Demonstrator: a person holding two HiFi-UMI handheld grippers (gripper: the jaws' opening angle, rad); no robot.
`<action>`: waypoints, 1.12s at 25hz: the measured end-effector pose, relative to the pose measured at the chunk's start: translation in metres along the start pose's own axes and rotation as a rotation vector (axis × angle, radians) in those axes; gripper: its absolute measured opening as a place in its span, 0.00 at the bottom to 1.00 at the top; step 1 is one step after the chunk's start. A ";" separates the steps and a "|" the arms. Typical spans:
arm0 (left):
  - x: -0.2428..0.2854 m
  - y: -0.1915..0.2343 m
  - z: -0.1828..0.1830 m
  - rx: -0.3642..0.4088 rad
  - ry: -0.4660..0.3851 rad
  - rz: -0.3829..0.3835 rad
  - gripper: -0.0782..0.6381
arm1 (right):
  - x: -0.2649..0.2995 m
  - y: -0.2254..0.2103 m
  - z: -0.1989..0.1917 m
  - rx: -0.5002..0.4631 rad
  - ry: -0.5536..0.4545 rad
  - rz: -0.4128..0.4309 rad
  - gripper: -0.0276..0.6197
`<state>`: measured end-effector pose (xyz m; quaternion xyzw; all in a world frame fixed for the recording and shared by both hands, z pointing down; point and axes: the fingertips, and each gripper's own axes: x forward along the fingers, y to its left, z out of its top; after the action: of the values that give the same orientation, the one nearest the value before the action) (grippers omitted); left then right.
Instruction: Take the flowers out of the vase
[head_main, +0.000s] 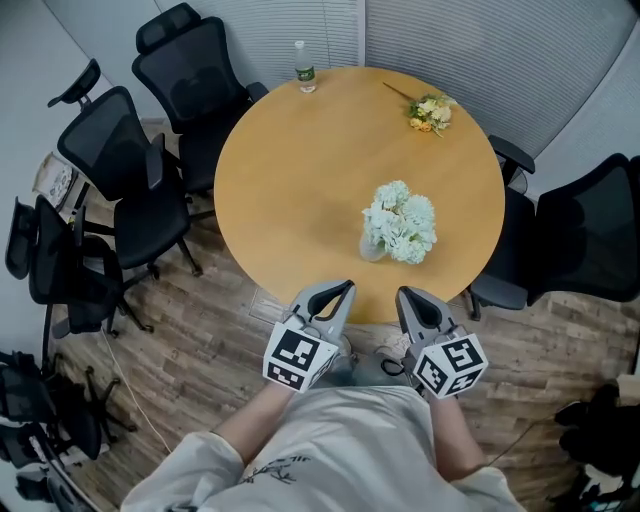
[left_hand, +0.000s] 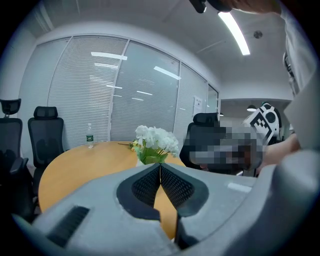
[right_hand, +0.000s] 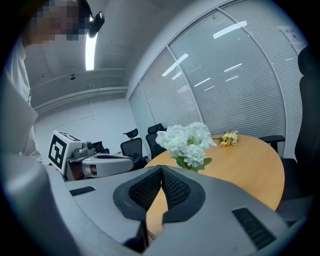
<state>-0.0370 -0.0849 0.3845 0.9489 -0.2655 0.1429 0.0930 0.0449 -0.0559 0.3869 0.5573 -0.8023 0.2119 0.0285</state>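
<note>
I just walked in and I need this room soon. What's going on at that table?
A person stands at the near edge of the round wooden table, holding a grey two-jaw gripper in each hand. The left gripper and right gripper are both shut and empty. They point toward the bunch of white flowers standing in a small clear glass vase, and neither touches it yet. A small yellow bouquet lies at the far side, and a clear plastic bottle stands at the far edge.

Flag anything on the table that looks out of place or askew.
Only the yellow posy: it lies loose and flat near the table's far edge. The white flowers stand upright in their vase, the bottle is upright, nothing spilled.
</note>
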 end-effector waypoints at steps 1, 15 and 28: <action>0.003 0.001 0.000 -0.001 0.002 -0.005 0.12 | 0.002 -0.002 0.000 0.002 0.004 -0.004 0.05; 0.034 0.012 -0.010 0.002 0.029 0.029 0.12 | 0.023 -0.020 -0.004 -0.022 0.039 0.049 0.05; 0.066 0.035 -0.035 -0.002 0.057 0.071 0.14 | 0.051 -0.040 -0.020 -0.044 0.044 0.058 0.06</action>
<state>-0.0098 -0.1371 0.4425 0.9344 -0.2962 0.1728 0.0962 0.0583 -0.1045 0.4320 0.5283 -0.8218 0.2071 0.0522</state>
